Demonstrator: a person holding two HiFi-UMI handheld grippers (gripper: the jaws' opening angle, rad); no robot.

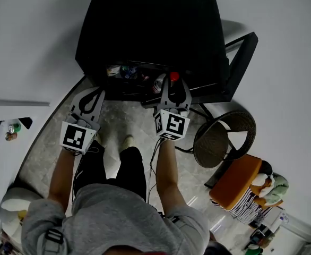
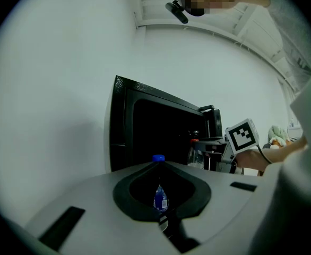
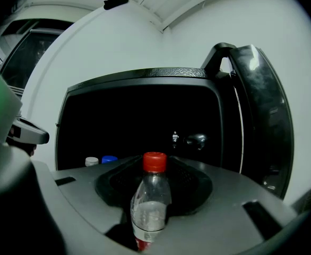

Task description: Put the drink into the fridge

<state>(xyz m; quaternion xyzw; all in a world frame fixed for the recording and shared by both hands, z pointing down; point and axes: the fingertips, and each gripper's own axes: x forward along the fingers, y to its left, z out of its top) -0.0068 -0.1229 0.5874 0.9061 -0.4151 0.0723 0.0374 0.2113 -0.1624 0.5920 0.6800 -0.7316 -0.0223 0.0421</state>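
Observation:
A clear drink bottle (image 3: 150, 206) with a red cap (image 1: 173, 77) stands upright between the jaws of my right gripper (image 3: 155, 166), which is shut on it. In the head view that right gripper (image 1: 174, 84) is at the front of the open black fridge (image 1: 145, 25). My left gripper (image 1: 98, 93) hangs to its left, before the fridge's left corner, with its tips together and nothing held. Through its hollow, the left gripper (image 2: 158, 164) view shows a blue-capped bottle (image 2: 161, 198) standing further off. The dark fridge interior (image 3: 145, 121) fills the right gripper view.
The fridge door (image 3: 261, 121) stands swung open on the right. Several bottles (image 1: 124, 70) sit on the lower shelf, among them a white cap (image 3: 92, 161) and a blue cap (image 3: 109, 159). A round wicker chair (image 1: 224, 137) and an orange cushion (image 1: 238, 179) stand at the right.

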